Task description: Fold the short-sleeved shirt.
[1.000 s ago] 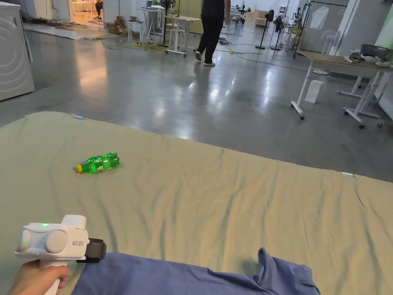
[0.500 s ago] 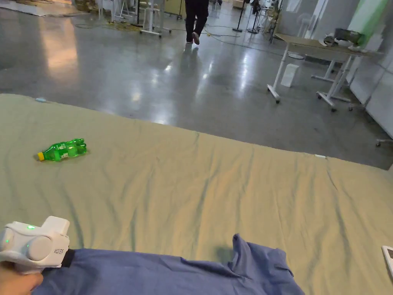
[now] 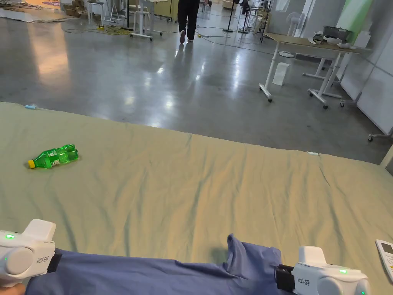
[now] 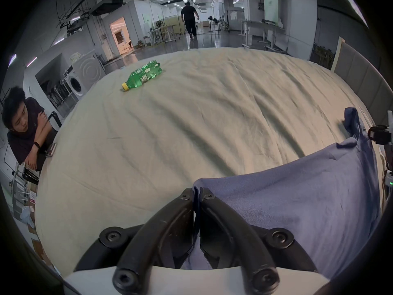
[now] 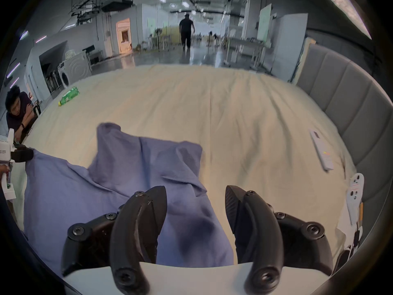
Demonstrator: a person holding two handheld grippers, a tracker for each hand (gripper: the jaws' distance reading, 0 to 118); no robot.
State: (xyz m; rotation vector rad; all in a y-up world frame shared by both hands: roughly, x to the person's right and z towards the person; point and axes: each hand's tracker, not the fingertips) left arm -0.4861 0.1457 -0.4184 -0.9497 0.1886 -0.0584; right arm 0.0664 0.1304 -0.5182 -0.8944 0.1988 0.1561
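My left gripper (image 4: 196,195): jaws pressed together on a pinch of the blue shirt's (image 3: 153,274) edge, cloth caught between both tips, at the shirt's left end.
My right gripper (image 5: 195,193): jaws spread apart over the shirt's right end, blue cloth lying between them; the left jaw lies over the cloth, the right jaw over the bed sheet (image 3: 199,184).
Shirt: lies on the sheet at its near edge, stretched sideways between my two grippers, with a rumpled fold standing up towards its right end.
Remote control (image 5: 321,150): white, flat on the sheet, well to the right of the shirt.
Green bottle (image 3: 53,156): on its side, yellow cap, well beyond the shirt's left end.
Seated person (image 4: 23,127): leaning at the sheet's left edge.
Walking person (image 3: 188,17): on the shiny floor, far beyond the shirt.
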